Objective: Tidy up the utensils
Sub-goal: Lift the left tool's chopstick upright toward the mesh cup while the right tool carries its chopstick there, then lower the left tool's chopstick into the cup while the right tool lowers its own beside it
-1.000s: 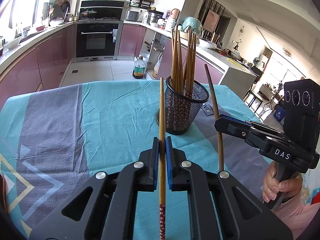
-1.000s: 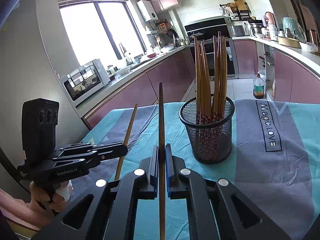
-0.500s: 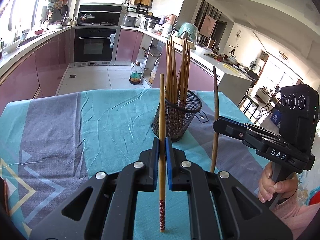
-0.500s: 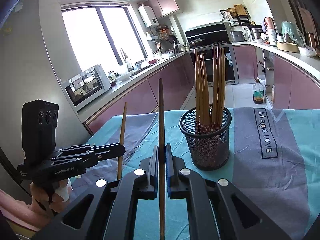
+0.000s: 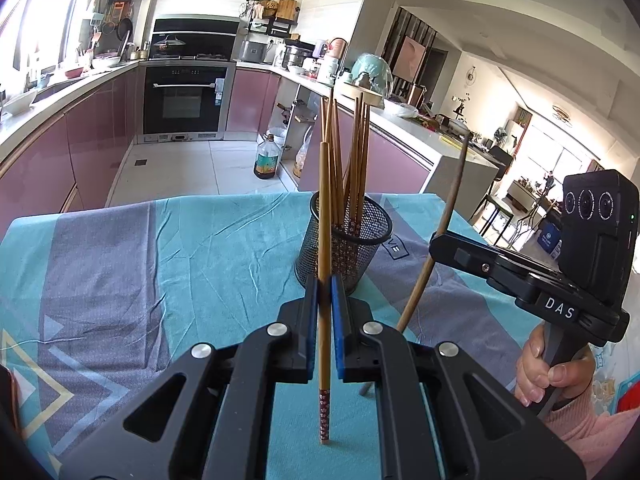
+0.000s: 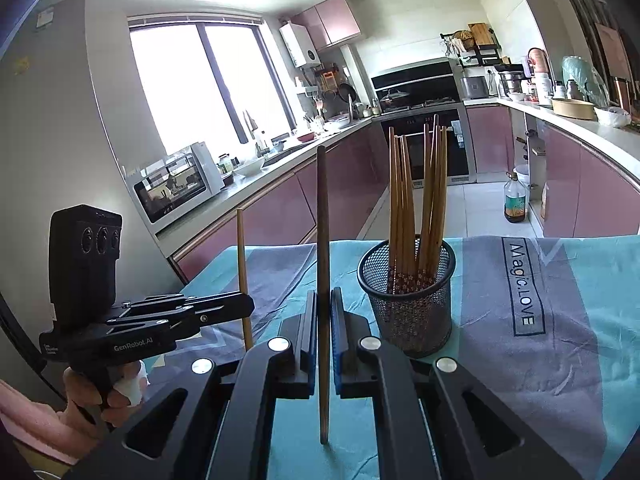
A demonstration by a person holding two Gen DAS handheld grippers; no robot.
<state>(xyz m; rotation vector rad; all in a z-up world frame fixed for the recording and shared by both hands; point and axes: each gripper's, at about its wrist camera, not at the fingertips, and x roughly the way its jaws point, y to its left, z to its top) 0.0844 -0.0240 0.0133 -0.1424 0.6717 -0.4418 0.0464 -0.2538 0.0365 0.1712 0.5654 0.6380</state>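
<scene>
Chopsticks: one stood upright in each closed gripper, above the blue-and-grey tablecloth (image 5: pixel 120 248)
Left gripper (image 5: pixel 324 292): clamped on a pale chopstick (image 5: pixel 324 208) with a red patterned lower end
Right gripper (image 6: pixel 324 304): clamped on a darker chopstick (image 6: pixel 322 216), upright in its own view, leaning in the left one
Mesh cup (image 6: pixel 406 300): just beyond both grippers, ahead and slightly right; neither looked clearly nearer
Cup contents: more chopsticks (image 6: pixel 416 208), patterned ends down, tips fanned upward
Likely next: lift each over the rim
</scene>
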